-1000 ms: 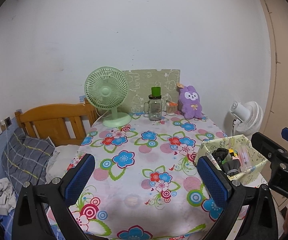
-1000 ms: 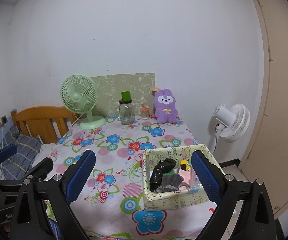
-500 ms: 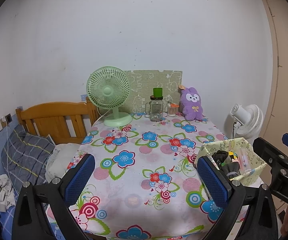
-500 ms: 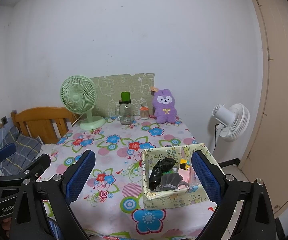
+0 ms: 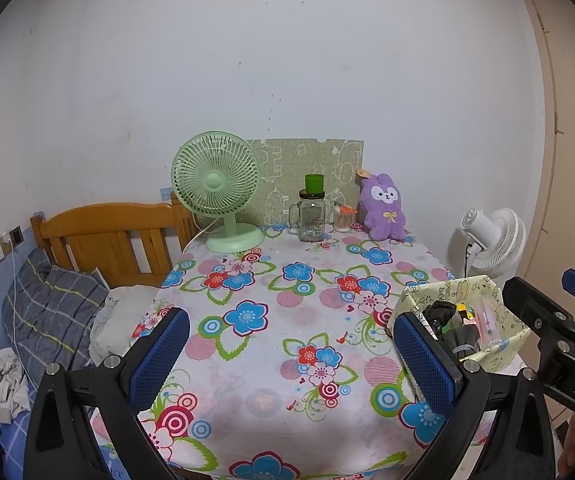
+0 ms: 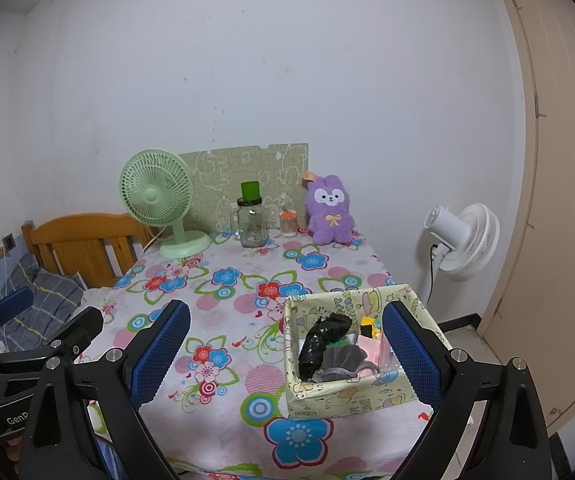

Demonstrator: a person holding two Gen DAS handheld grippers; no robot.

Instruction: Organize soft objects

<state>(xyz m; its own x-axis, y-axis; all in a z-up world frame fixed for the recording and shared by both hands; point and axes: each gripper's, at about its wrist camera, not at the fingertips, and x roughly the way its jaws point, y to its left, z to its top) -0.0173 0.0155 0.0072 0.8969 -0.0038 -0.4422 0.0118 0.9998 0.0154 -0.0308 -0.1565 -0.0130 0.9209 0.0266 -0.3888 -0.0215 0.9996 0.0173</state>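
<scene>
A purple plush bunny (image 5: pixel 383 208) sits upright at the table's far edge against the wall; it also shows in the right wrist view (image 6: pixel 329 212). A pale yellow patterned box (image 6: pixel 351 392) stands at the table's near right, holding a black soft item (image 6: pixel 323 340), a grey pouch (image 6: pixel 343 360) and small bits. The box shows in the left wrist view (image 5: pixel 503 344) too. My left gripper (image 5: pixel 291 364) is open and empty over the near table. My right gripper (image 6: pixel 287 354) is open and empty, with the box between its fingers in view.
A green desk fan (image 5: pixel 219 192), a glass jar with green lid (image 5: pixel 311 216) and a small cup (image 5: pixel 343 220) stand at the back of the flowered tablecloth (image 5: pixel 287 320). A wooden bed headboard (image 5: pixel 107 236) with bedding lies left. A white floor fan (image 6: pixel 463 240) stands right, by a door.
Both grippers have drawn back and risen slightly, so the table looks a little farther off. Nothing on the table has moved.
</scene>
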